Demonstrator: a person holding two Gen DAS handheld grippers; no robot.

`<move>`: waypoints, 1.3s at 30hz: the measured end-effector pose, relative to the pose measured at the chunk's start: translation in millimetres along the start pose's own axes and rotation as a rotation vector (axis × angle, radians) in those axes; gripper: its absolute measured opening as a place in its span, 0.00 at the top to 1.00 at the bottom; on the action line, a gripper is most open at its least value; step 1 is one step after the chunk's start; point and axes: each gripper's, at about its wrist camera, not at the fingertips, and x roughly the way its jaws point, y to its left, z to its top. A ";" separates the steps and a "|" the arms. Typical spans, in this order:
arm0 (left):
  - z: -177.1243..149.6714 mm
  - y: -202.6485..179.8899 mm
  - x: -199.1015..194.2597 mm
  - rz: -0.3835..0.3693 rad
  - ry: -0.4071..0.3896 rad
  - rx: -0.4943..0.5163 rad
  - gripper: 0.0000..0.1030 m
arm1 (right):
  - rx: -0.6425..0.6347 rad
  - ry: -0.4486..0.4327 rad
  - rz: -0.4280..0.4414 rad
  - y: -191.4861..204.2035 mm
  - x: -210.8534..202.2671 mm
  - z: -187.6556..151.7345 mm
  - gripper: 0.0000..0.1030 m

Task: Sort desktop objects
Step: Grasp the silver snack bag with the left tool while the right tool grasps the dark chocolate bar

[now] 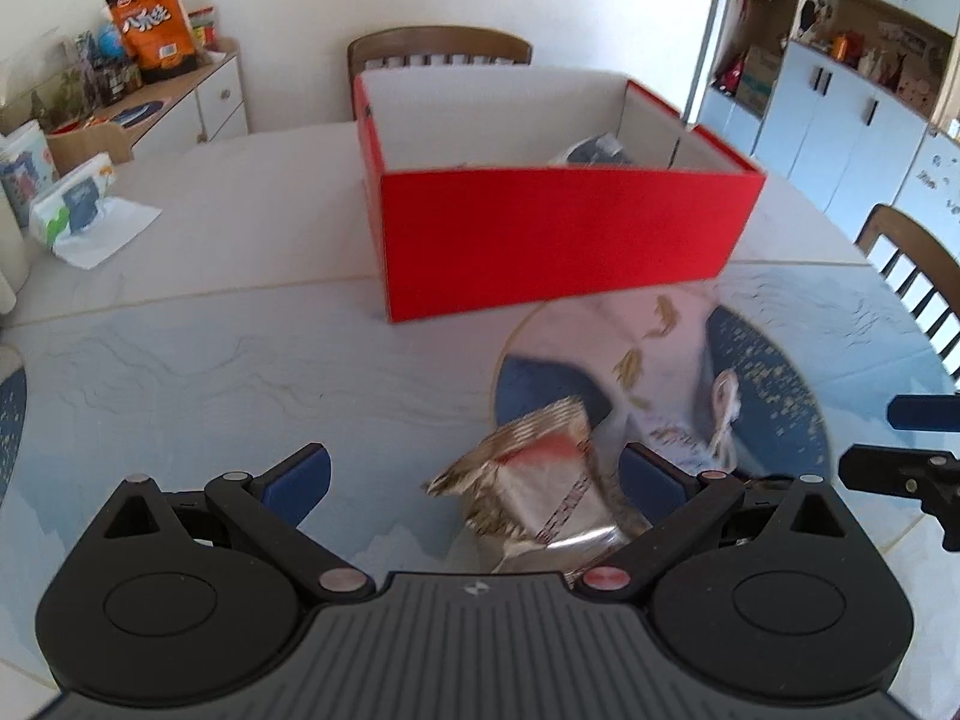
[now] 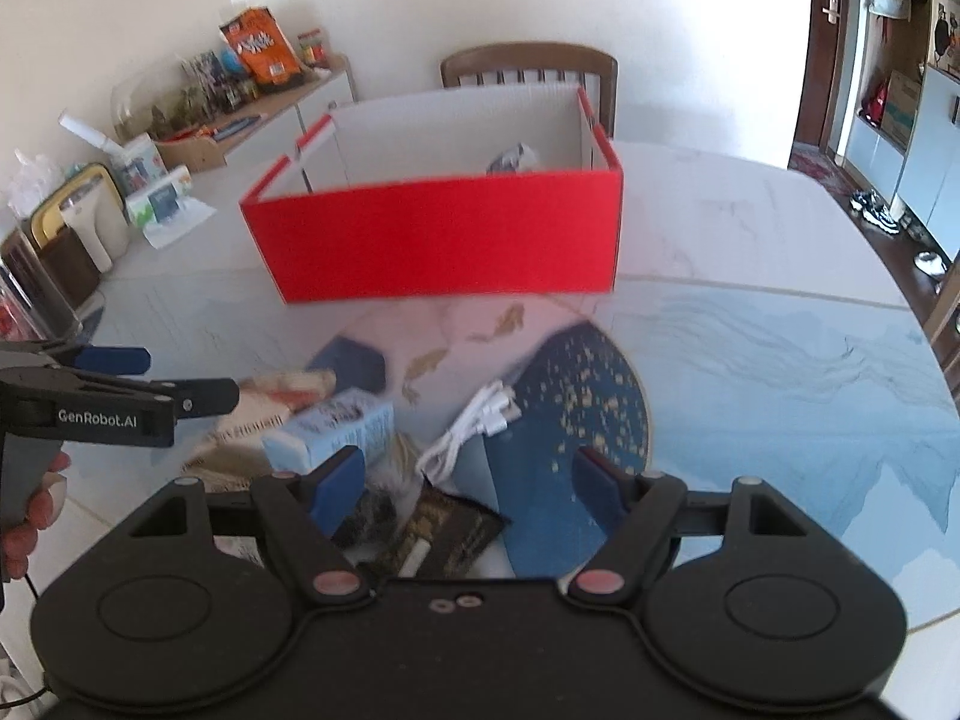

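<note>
Foil snack packet [image 1: 534, 480], crinkled silver with red, lay between my left tool's [image 1: 474, 468] spread jaws, nearest that hand; my right tool [image 2: 468, 474] gaped empty.

Home dining room, table [image 1: 180, 324], chair [image 1: 438, 48], sideboard [image 1: 198, 90]

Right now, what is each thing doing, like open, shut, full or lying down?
Red cardboard box: lid off, something dark inside.
Silver foil snack packet: lying sealed between open jaws.
White coiled cable: lying loose on table.
Left gripper: open.
Right gripper: open, holding nothing.
</note>
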 end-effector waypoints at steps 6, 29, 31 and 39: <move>-7.5 -3.2 10.6 -0.025 0.020 -0.001 0.00 | 0.017 0.042 -0.006 2.5 12.7 -12.5 0.27; -19.9 -6.2 36.4 -0.045 0.032 0.020 0.03 | 0.086 0.132 -0.022 -0.1 38.3 -25.5 0.33; -19.2 -3.2 37.7 -0.071 0.043 -0.003 0.07 | 0.095 0.137 -0.020 -1.2 39.2 -26.4 0.38; -17.6 -2.7 38.7 -0.140 0.061 -0.034 0.33 | 0.083 0.144 -0.004 1.6 41.5 -26.7 0.53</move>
